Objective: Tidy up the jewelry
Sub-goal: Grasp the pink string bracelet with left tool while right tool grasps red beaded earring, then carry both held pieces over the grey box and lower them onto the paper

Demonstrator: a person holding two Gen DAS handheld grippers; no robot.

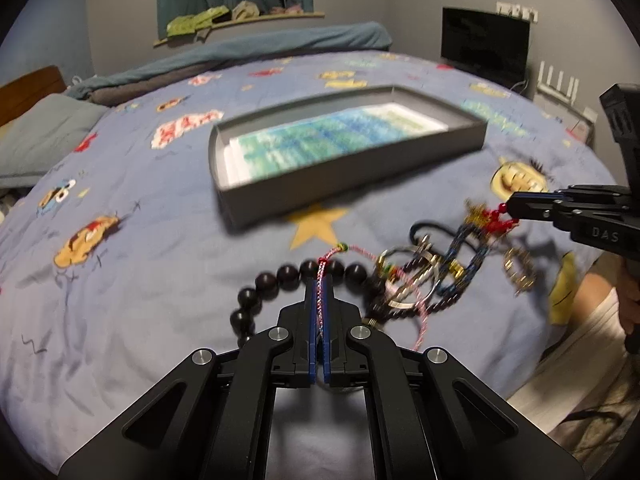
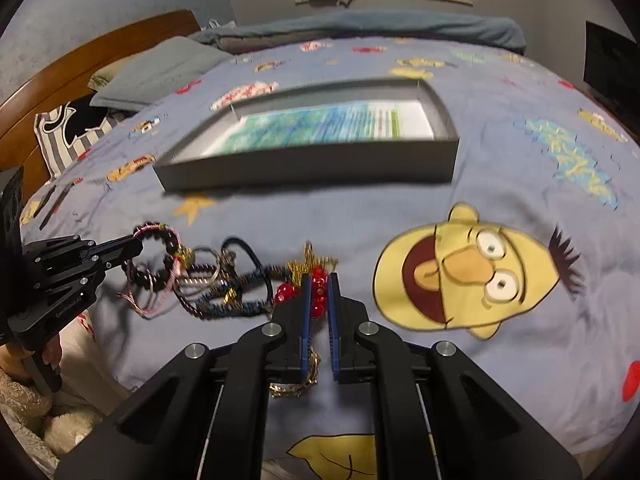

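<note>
A tangle of jewelry (image 1: 432, 276) lies on the blue cartoon bedspread: dark round beads (image 1: 288, 274), a pink woven cord (image 1: 320, 296), metal rings, a dark blue braided piece and a red bead cluster (image 2: 316, 288). My left gripper (image 1: 320, 280) is shut on the pink woven cord beside the dark beads. My right gripper (image 2: 319, 280) is closed on the red bead cluster; a gold chain (image 2: 300, 384) hangs below it. In the left wrist view the right gripper (image 1: 514, 210) pinches the red beads (image 1: 494, 220). The left gripper (image 2: 136, 246) shows in the right wrist view.
A grey shallow box (image 1: 360, 172) with a blue-green printed sheet inside sits on the bed beyond the jewelry; it also shows in the right wrist view (image 2: 312, 166). Pillows (image 2: 156, 72) and a wooden headboard (image 2: 80, 60) lie left. A black monitor (image 1: 484, 42) stands at the far right.
</note>
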